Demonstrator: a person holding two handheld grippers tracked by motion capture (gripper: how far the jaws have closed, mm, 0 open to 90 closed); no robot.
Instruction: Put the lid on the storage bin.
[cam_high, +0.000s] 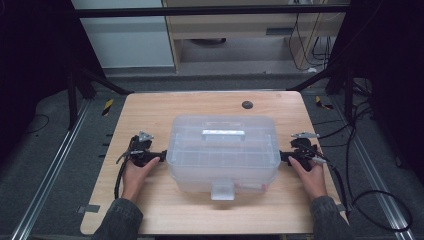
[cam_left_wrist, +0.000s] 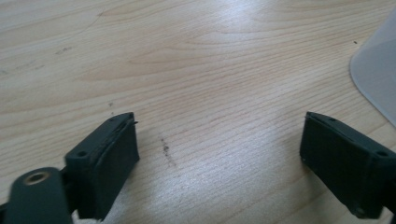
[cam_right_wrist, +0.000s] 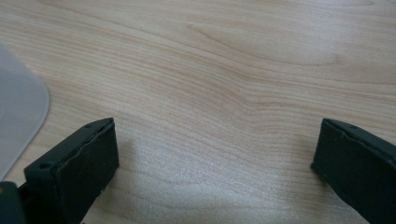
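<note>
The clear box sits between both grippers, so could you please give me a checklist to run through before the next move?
1. Left gripper open: ok, jaws wide apart over bare wood.
2. Right gripper open: ok, jaws wide apart, nothing between them.
3. Grippers flank the box: ok, one by each end in the high view.
4. Jaws touching the box: cannot tell; in both gripper views its corner lies off to the side, outside the jaws.
5. Lid closed: ok, it sits flat with the handle down; whether the front latch is fastened, cannot tell.
6. Table around the box free of other objects: ok.
</note>
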